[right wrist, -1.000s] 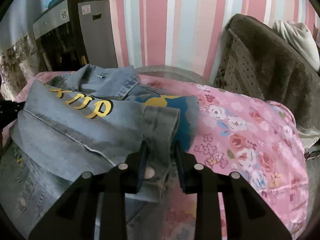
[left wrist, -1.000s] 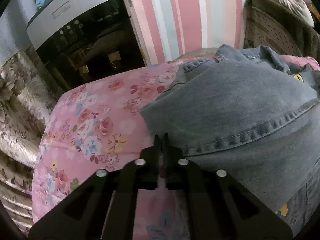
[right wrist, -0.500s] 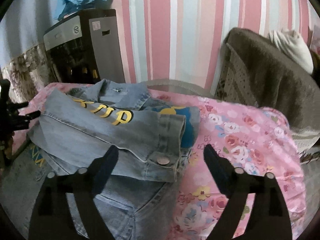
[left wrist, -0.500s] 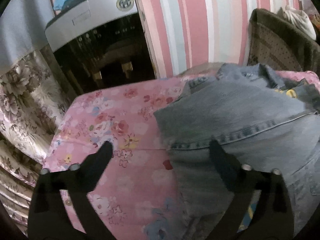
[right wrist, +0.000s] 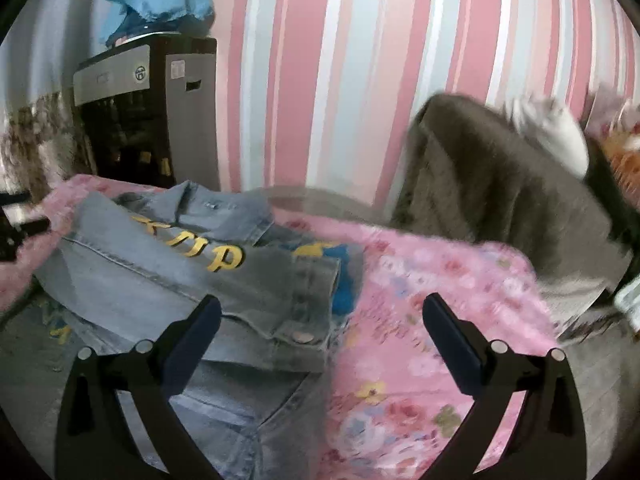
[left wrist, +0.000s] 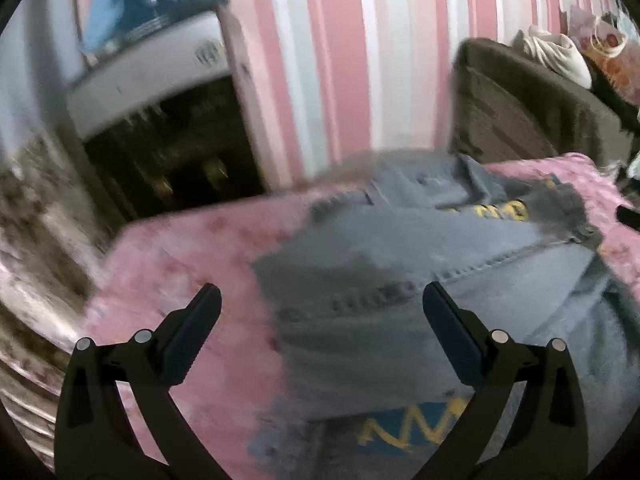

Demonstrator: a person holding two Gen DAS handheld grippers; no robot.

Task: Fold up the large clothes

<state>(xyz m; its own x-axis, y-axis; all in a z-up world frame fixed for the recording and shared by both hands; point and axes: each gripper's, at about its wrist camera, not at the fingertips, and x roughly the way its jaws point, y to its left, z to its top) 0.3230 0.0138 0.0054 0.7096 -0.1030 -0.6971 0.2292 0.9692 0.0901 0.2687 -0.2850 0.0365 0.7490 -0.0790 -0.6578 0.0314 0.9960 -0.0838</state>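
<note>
Left wrist view shows the left gripper (left wrist: 322,300) with its jaws spread wide and released, nothing between them. Past them, from twelve to three o'clock, lies the denim jacket (left wrist: 400,280), blurred, spread on the pink floral cover (left wrist: 180,264) that fills nine o'clock. At eleven o'clock stands a dark appliance (left wrist: 160,128) against the striped wall (left wrist: 340,60).

Right wrist view shows the right gripper (right wrist: 322,312) likewise released, jaws wide apart and holding nothing. The jacket (right wrist: 160,280) sits from nine to twelve o'clock, a sleeve folded across its body, the cuff (right wrist: 304,312) just beyond the jaws at twelve. Pink cover (right wrist: 440,280) fills three o'clock; a brown blanket (right wrist: 500,180) rises at two.
</note>
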